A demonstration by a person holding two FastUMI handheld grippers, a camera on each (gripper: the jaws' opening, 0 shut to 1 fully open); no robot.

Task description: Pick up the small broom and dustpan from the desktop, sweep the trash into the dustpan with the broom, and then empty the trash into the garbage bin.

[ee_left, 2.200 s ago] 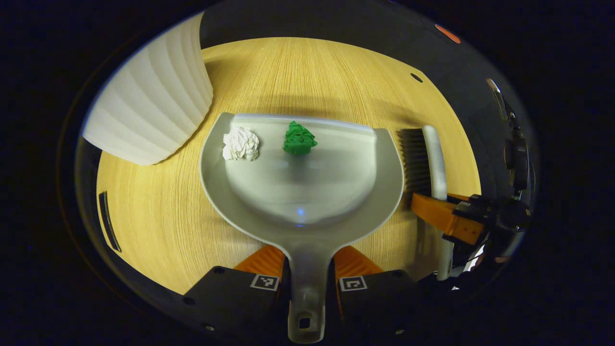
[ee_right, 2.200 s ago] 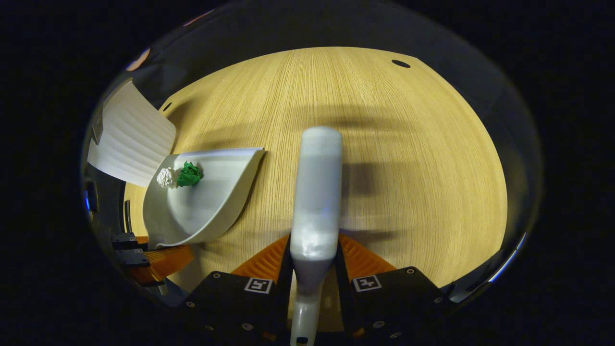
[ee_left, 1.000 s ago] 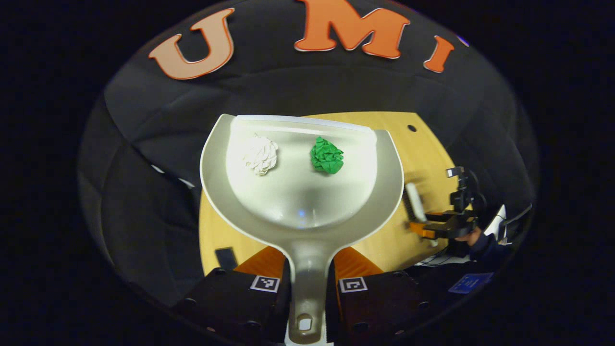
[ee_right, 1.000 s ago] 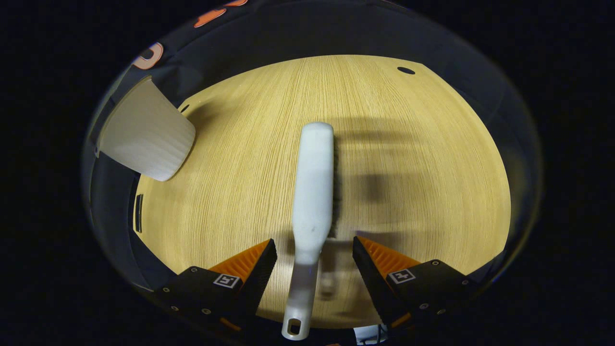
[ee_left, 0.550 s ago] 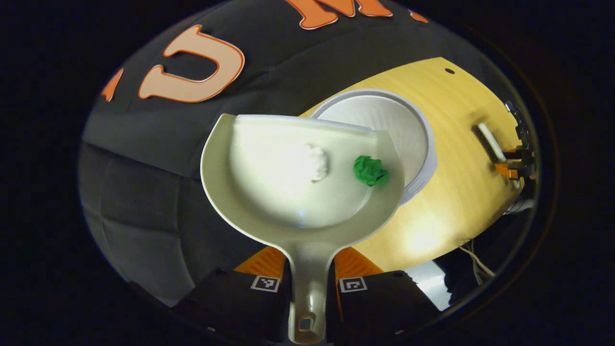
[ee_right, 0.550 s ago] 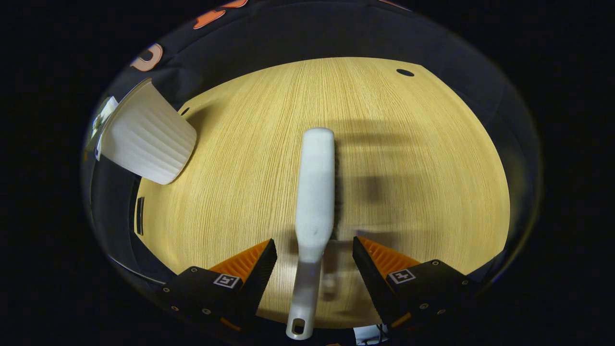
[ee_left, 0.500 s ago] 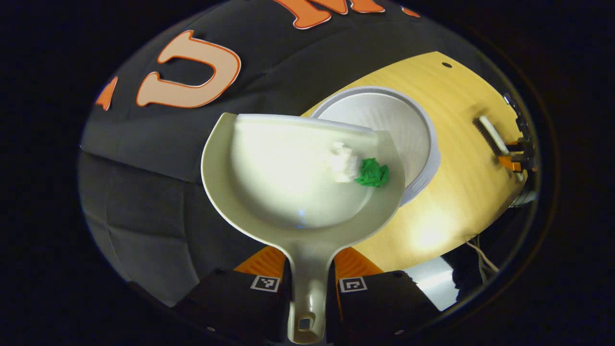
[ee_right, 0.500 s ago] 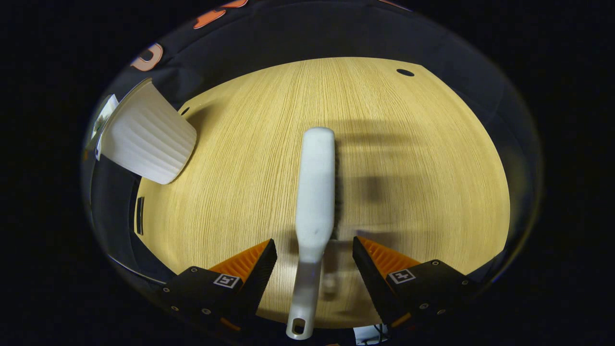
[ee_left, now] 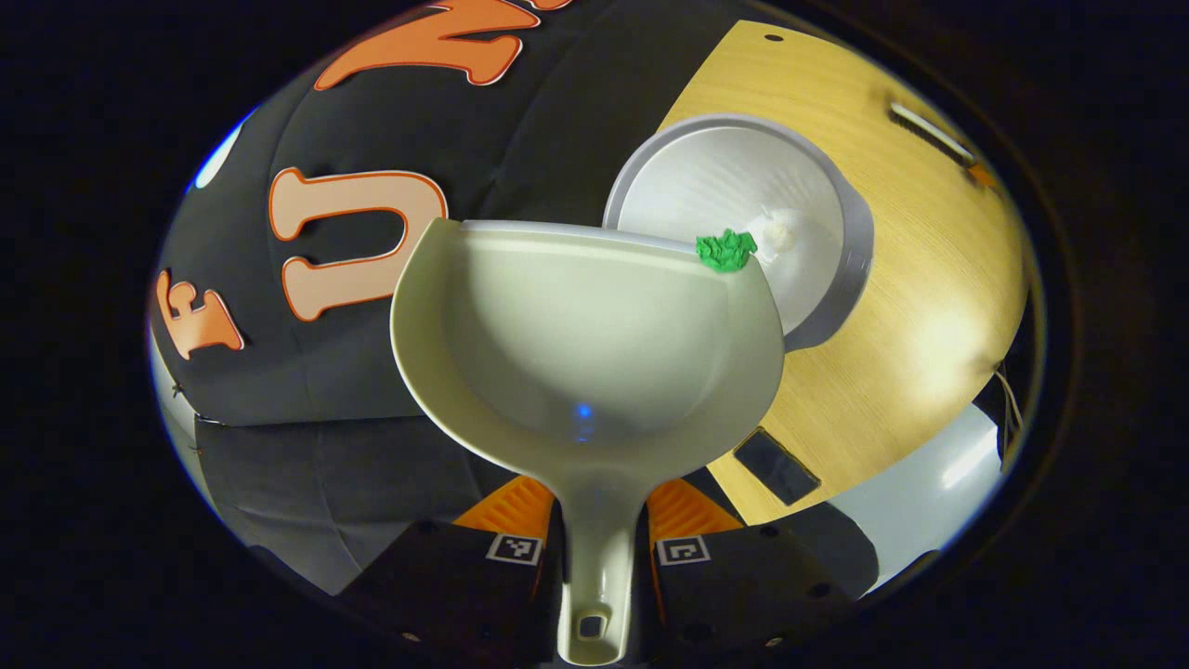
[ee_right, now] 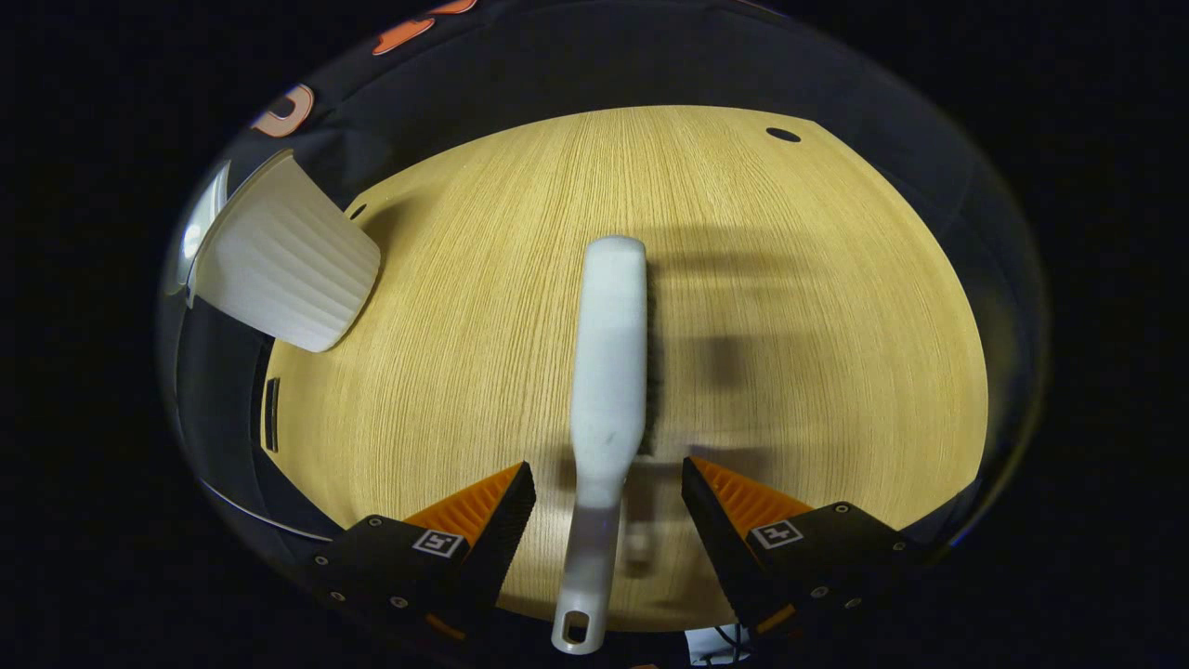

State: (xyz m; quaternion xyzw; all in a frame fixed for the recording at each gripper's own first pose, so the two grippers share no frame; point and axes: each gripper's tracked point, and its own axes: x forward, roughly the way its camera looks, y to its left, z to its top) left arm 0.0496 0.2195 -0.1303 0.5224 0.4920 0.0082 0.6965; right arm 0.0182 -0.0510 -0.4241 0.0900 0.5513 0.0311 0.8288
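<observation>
Dump nearly done — left gripper (ee_left: pixel 594 520) clamped on the dustpan (ee_left: pixel 585 344) handle, tipped over the garbage bin (ee_left: pixel 743 214), green wad (ee_left: pixel 726 250) at the far lip, white wad (ee_left: pixel 778 232) apparently inside; right gripper (ee_right: pixel 608 502) wide open astride the broom (ee_right: pixel 608 372) on the desktop (ee_right: pixel 790 325).

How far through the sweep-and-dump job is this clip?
Sweeping looks done: the broom lies on the desk between the open right gripper. The left gripper tips the dustpan over the bin; white paper is inside, green paper sits at the lip.
</observation>
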